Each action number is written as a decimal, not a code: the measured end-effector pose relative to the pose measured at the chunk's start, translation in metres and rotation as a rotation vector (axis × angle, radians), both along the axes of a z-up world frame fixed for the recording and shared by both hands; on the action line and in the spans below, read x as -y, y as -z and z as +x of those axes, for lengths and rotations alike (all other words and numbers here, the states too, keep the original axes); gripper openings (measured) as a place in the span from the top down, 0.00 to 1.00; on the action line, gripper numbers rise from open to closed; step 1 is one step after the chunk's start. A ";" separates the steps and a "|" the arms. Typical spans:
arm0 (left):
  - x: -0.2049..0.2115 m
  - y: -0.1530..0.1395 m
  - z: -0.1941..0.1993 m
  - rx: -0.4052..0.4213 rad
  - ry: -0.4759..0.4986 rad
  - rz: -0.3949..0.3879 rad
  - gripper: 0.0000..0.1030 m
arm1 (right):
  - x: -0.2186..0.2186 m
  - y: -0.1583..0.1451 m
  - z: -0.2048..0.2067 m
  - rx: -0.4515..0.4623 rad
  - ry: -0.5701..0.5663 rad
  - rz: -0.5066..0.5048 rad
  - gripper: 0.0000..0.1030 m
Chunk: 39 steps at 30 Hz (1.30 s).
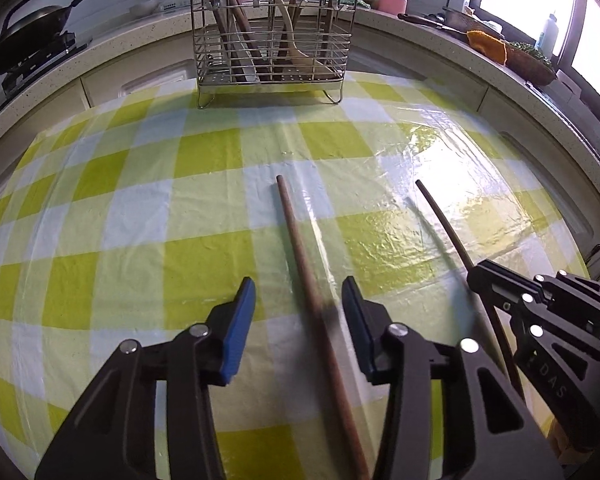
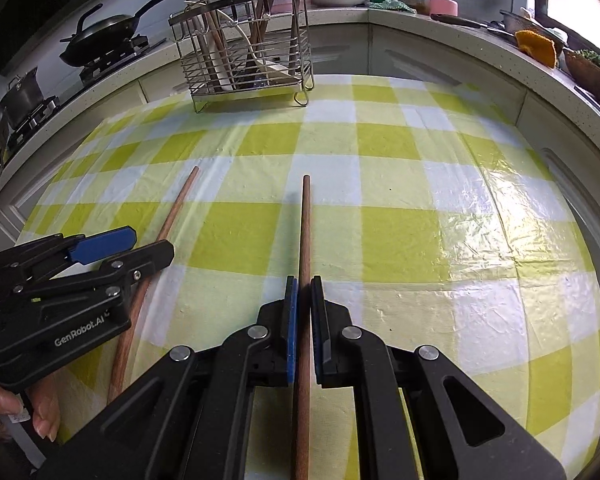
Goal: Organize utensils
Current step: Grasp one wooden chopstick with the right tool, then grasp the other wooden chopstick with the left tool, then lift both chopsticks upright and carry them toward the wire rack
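Now we pinch one brown wooden chopstick [image 2: 305, 240] in our right gripper [image 2: 304, 292], while our left gripper [image 1: 298, 300] is spread around its twin [image 1: 300, 240], not yet clamped. Next we likely close and carry both to the wire utensil rack [image 1: 272, 36] across the checked table [image 1: 140, 200].
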State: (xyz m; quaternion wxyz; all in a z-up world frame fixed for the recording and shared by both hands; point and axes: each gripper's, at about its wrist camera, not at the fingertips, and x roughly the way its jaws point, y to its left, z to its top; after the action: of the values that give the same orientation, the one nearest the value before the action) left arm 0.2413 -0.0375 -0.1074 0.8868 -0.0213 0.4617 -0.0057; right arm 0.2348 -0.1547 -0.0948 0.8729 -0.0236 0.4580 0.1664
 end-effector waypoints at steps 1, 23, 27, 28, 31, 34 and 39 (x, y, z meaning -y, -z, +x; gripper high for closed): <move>0.002 0.001 0.001 0.000 -0.002 0.018 0.73 | 0.002 0.001 0.000 -0.003 -0.001 0.003 0.92; -0.004 -0.004 0.002 0.002 0.124 0.003 0.94 | -0.005 -0.003 0.017 -0.005 -0.065 -0.053 0.92; -0.012 -0.025 -0.005 0.075 0.107 -0.019 0.94 | -0.002 -0.023 0.014 0.037 -0.057 -0.006 0.92; -0.014 -0.032 -0.006 0.092 0.103 -0.022 0.94 | -0.002 -0.029 0.014 0.053 -0.055 0.004 0.92; -0.019 -0.052 -0.010 0.143 0.095 -0.029 0.94 | -0.001 -0.049 0.014 0.105 -0.045 0.030 0.92; -0.024 -0.072 -0.014 0.192 0.087 -0.031 0.94 | -0.003 -0.069 0.013 0.158 -0.038 0.049 0.92; -0.032 -0.104 -0.024 0.265 0.078 -0.024 0.94 | -0.008 -0.096 0.010 0.225 -0.046 0.064 0.92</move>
State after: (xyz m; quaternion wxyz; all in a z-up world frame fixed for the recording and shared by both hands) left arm 0.2169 -0.0050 -0.0035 0.9388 -0.0131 0.3407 -0.0484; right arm 0.2450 -0.1466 0.0017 0.9149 -0.0246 0.3511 0.1974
